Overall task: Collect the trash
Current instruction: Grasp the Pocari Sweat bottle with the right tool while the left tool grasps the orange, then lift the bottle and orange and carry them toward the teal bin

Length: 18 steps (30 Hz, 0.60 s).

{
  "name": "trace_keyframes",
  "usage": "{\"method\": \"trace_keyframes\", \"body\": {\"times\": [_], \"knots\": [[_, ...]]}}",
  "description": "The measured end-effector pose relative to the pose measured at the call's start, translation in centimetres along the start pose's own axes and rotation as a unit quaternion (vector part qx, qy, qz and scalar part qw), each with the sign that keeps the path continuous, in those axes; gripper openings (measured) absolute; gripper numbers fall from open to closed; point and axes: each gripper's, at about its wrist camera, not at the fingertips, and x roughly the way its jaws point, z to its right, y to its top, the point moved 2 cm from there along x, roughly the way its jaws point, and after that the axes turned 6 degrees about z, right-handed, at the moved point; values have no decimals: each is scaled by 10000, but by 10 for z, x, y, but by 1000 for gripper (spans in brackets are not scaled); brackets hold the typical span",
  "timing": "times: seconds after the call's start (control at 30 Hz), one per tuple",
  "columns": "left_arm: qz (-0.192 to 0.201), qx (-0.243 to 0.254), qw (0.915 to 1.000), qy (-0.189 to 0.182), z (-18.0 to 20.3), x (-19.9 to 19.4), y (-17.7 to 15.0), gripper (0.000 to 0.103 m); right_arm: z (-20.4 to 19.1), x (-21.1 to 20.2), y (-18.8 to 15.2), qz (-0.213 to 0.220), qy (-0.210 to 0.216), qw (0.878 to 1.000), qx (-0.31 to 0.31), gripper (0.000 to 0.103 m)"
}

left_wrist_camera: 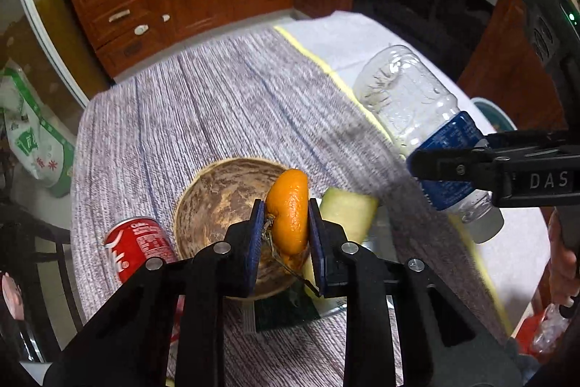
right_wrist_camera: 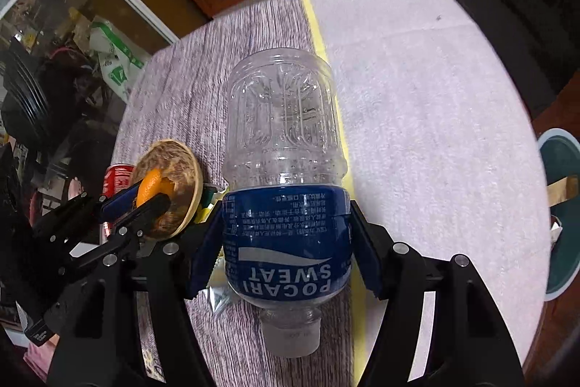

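Observation:
My left gripper (left_wrist_camera: 285, 234) is shut on a piece of orange peel (left_wrist_camera: 288, 211), held just above a wooden bowl (left_wrist_camera: 217, 191). From the right wrist view the same left gripper (right_wrist_camera: 145, 202) shows with the orange peel (right_wrist_camera: 154, 185) at the bowl (right_wrist_camera: 181, 176). My right gripper (right_wrist_camera: 286, 242) is shut on an empty clear plastic bottle (right_wrist_camera: 284, 118) by its blue label, cap end toward the camera, lifted off the table. The bottle (left_wrist_camera: 406, 93) and right gripper (left_wrist_camera: 446, 165) also appear at the right of the left wrist view.
A red cola can (left_wrist_camera: 139, 247) lies left of the bowl, and a pale green rind piece (left_wrist_camera: 348, 211) lies right of it. The round table carries a grey woven cloth (left_wrist_camera: 203, 104) and a white cloth (right_wrist_camera: 427, 104). A teal bin (right_wrist_camera: 562, 216) stands off the table's right side.

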Motion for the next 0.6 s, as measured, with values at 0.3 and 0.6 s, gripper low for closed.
{"method": "trace_keyframes", "body": {"times": [0.3, 0.6], "knots": [[381, 24, 9992, -88, 29, -49, 14, 24, 19, -59, -13, 418, 6, 9990, 127, 62], [553, 137, 9969, -535, 92, -70, 26, 24, 61, -114, -33, 854, -31, 9952, 468, 62]]}}
